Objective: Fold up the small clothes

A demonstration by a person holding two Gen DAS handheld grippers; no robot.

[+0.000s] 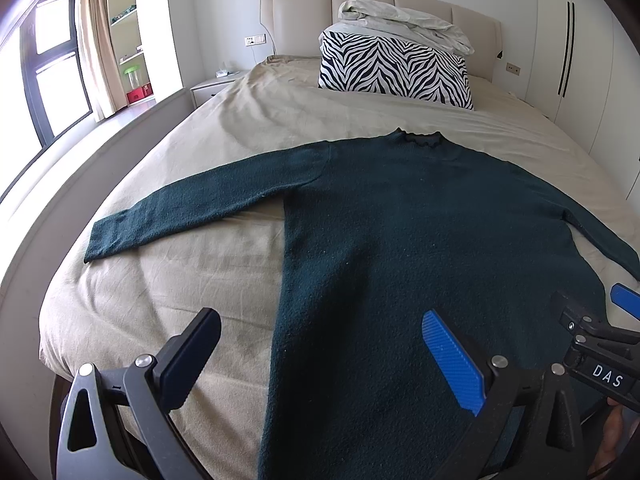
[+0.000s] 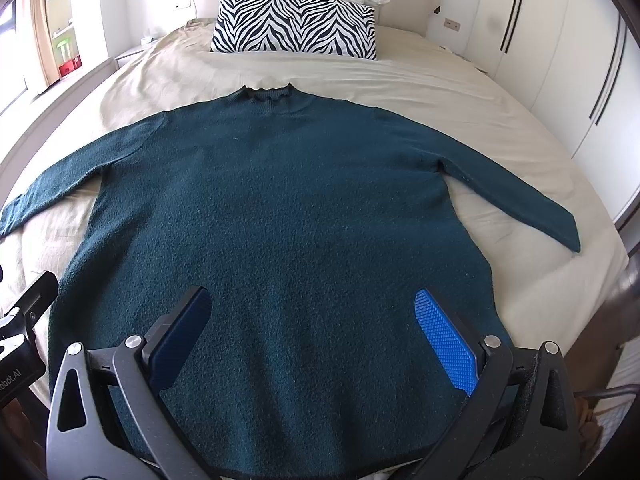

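Note:
A dark teal knit sweater (image 1: 420,216) lies flat on the beige bed sheet (image 1: 160,272), collar toward the headboard, both sleeves spread out to the sides. It fills the right wrist view (image 2: 280,208). My left gripper (image 1: 320,336) is open and empty above the sweater's lower left side edge. My right gripper (image 2: 316,316) is open and empty above the lower middle of the sweater body, near the hem. The right gripper also shows in the left wrist view (image 1: 600,320) at the right edge.
A zebra-print pillow (image 1: 394,70) with a crumpled white duvet (image 1: 404,20) on top stands at the padded headboard (image 1: 296,16). A nightstand (image 1: 212,86) and a window are to the left. White wardrobe doors (image 2: 560,60) line the right.

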